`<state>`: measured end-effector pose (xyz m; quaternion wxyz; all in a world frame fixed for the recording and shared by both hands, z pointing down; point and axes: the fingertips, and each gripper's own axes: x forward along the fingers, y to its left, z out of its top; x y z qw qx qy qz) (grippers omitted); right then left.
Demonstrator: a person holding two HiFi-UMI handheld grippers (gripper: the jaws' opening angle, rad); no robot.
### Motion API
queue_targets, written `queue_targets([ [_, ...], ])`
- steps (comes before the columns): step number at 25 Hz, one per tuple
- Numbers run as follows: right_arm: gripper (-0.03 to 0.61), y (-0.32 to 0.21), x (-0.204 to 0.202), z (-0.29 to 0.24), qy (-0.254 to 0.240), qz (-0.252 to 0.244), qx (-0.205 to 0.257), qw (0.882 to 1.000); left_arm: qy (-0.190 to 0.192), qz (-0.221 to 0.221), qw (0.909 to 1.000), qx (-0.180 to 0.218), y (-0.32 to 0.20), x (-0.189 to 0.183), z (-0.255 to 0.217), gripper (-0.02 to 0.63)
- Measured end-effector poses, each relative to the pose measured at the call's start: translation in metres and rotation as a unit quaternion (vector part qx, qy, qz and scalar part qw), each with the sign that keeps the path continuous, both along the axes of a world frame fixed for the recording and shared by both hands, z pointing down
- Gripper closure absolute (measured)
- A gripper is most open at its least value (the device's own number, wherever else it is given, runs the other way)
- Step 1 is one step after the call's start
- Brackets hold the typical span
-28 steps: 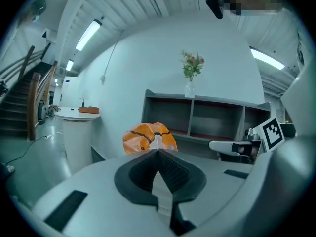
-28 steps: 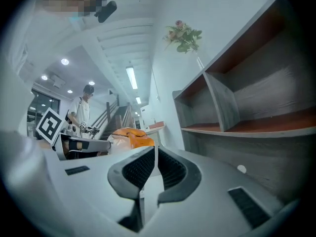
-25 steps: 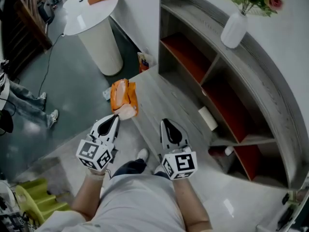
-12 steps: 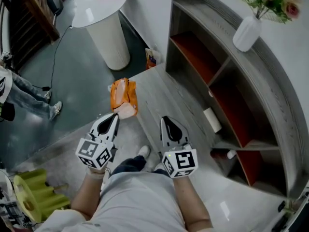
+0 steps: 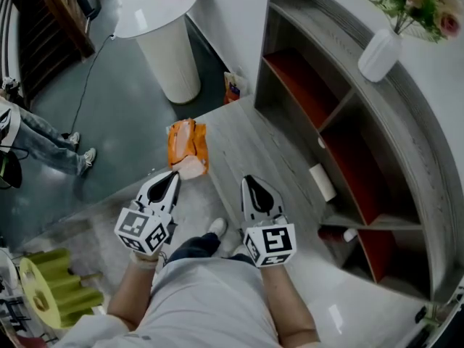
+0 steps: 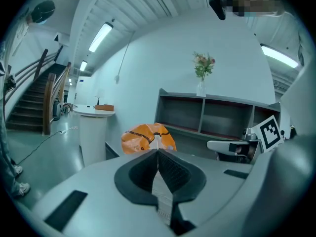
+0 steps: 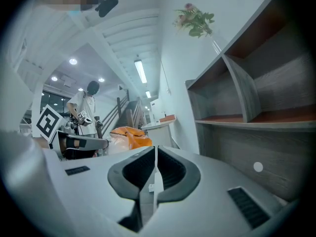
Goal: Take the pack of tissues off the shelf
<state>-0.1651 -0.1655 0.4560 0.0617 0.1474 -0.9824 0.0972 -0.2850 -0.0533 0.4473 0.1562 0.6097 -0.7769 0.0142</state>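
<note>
Since the earlier frame, the shelf unit (image 5: 406, 122) and the round white table (image 5: 156, 6) have drifted rightward in the head view, while both grippers sit as before. Jaws of the left gripper (image 5: 172, 175) are closed on the pale edge of the orange pack of tissues (image 5: 187, 143), which is held over the floor, well apart from the shelf unit. Jaws of the right gripper (image 5: 250, 183) are together with nothing between them.

The right gripper (image 7: 155, 154) has its jaws pressed together with nothing between them. The orange tissue pack (image 7: 131, 136) shows at ten o'clock, the shelf (image 7: 247, 117) at three o'clock and flowers (image 7: 195, 19) at one.
</note>
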Motion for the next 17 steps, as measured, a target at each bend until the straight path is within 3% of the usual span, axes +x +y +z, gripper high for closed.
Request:
queue_targets([
  [17,0.552,-0.0057,0.0041,0.0003,0.005,0.007,0.004,1.000,-0.003,0.010,0.9999,-0.005,-0.0076,0.0047,-0.0005,0.595],
])
